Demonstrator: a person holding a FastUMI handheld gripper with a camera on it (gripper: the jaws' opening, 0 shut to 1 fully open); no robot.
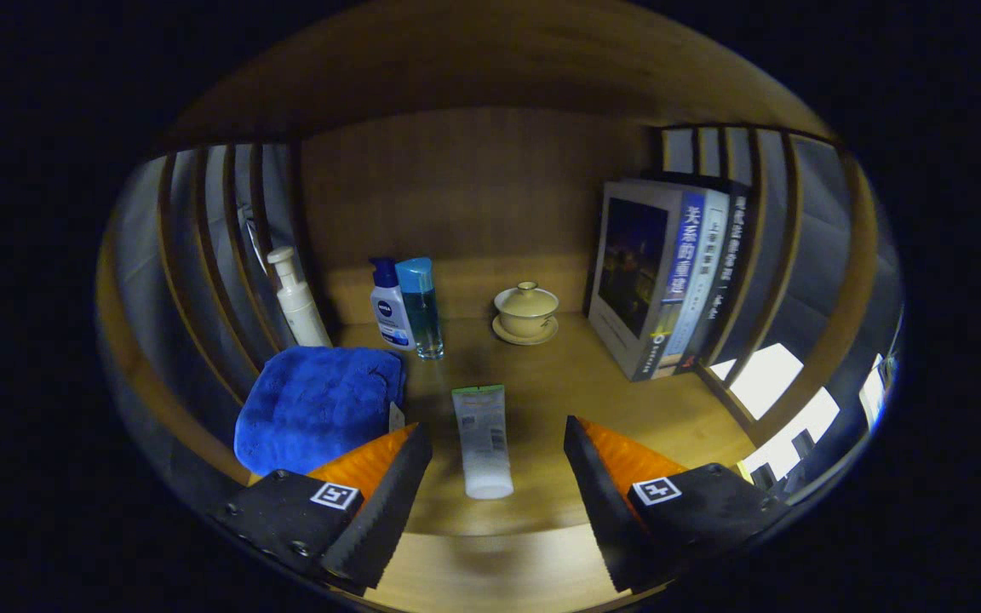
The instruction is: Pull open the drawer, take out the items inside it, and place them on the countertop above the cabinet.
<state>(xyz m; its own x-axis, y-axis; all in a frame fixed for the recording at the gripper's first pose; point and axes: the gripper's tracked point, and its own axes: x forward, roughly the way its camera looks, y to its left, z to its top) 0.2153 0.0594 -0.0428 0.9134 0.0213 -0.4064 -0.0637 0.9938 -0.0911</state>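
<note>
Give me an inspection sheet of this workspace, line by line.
Surface: wooden countertop, lit from the right.
Job's things: white tube lying flat between the open jaws, untouched.
Clutter: blue towel; pump bottle; two bottles; lidded cup on saucer; books standing upright.
Grippers: gripper open, jaws either side of the tube.
Cables: nothing seen.
Surroundings: wooden back panel, slatted sides.

The gripper (497,460) hangs with its jaws spread wide, nothing pressed between them. Its two fingers (388,502) flank the white tube (482,438), one on each side, both apart from it.
</note>
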